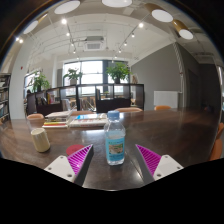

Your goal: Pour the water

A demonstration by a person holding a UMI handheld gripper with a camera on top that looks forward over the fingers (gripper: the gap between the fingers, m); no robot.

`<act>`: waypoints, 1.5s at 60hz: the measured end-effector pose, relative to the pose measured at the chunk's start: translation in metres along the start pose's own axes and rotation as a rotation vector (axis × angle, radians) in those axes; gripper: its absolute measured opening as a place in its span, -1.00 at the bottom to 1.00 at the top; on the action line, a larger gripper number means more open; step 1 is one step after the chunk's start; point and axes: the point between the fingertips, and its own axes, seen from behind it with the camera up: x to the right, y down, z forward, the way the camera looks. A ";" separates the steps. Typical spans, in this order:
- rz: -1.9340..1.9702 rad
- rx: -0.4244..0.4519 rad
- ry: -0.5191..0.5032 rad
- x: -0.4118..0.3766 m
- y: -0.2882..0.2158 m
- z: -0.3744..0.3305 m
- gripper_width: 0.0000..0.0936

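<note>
On the wooden table, left of the fingers, stands a pale cup, the likely target for the water; the gripper is open, its pads clear of everything. A clear plastic water bottle stands upright on the table between and just ahead of them, untouched; it seems light, thin-walled and liable to buckle, so the mid-body is the safest hold. Its blue label is too small to read.
</note>
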 end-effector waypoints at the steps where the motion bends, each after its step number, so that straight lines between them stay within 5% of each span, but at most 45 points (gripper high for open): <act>1: -0.005 0.004 0.003 0.002 -0.002 0.006 0.81; 18: -0.076 0.044 -0.005 -0.001 -0.013 0.091 0.71; 28: -0.076 0.073 0.016 -0.001 -0.017 0.107 0.06; 46: -0.048 0.095 0.045 0.004 -0.020 0.109 -0.43; 66: -0.275 0.082 0.049 -0.025 -0.034 0.108 -0.44; 90: -1.277 0.257 0.093 -0.193 -0.113 0.113 -0.43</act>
